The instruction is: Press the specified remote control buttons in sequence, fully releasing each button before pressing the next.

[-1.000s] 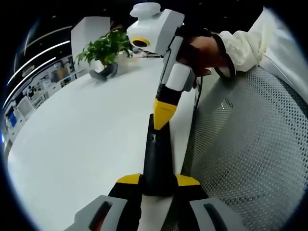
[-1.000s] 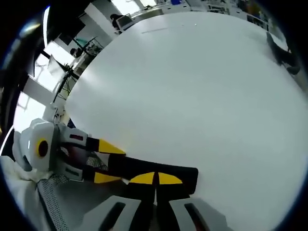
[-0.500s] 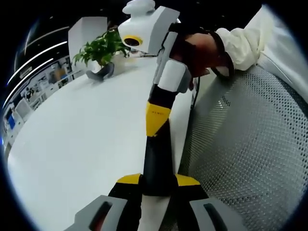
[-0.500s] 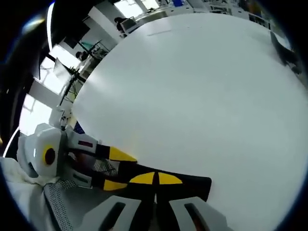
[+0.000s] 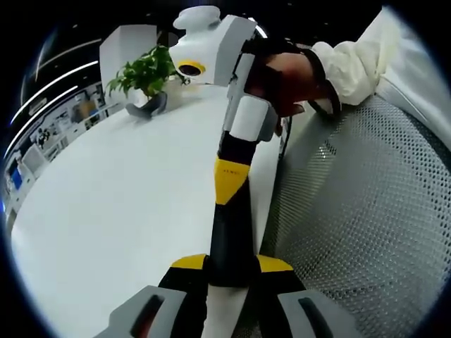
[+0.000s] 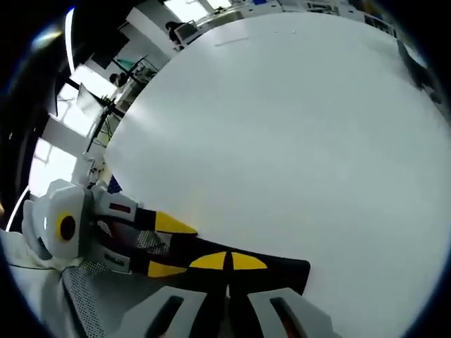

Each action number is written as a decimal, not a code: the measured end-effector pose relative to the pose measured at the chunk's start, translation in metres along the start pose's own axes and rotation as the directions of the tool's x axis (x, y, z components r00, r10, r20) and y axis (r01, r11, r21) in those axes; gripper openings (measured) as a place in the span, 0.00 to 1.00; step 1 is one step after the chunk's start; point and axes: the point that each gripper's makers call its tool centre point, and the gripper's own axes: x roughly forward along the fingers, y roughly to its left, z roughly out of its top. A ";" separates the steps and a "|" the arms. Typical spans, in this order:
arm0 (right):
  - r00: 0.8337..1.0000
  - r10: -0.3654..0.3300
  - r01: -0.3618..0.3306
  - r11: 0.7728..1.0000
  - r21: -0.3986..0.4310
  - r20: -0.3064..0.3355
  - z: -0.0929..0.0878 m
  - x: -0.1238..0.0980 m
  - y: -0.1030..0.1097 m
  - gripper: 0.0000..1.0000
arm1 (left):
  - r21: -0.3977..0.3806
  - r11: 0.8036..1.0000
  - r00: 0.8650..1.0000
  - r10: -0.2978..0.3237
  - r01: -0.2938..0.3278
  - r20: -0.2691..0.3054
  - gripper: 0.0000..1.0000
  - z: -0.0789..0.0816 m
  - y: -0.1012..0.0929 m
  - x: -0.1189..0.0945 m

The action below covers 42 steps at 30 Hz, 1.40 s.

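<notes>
Remote control [image 5: 230,232]: slim black bar, held over the white table [image 5: 106,211] edge, its near end pinched betw. the left gripper [image 5: 231,266] jaws. Judged rigid, light, smooth-cased; grip the sides, leaving the button face clear. Right gripper [image 5: 231,182]: its 2 yellow tips pressed together, resting on the remote's top face. Container: 1 pot [image 5: 149,105] w/ green plant [image 5: 149,70], far side of table.

Left tongs [image 5: 231,264] clamped; right tongs [image 6: 227,261] closed, tips down.
</notes>
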 end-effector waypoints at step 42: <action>0.999 -0.003 0.006 0.998 0.059 -0.050 -0.009 -0.002 0.003 0.00 | -0.017 1.000 1.000 0.002 -0.002 0.014 0.24 0.000 0.003 0.001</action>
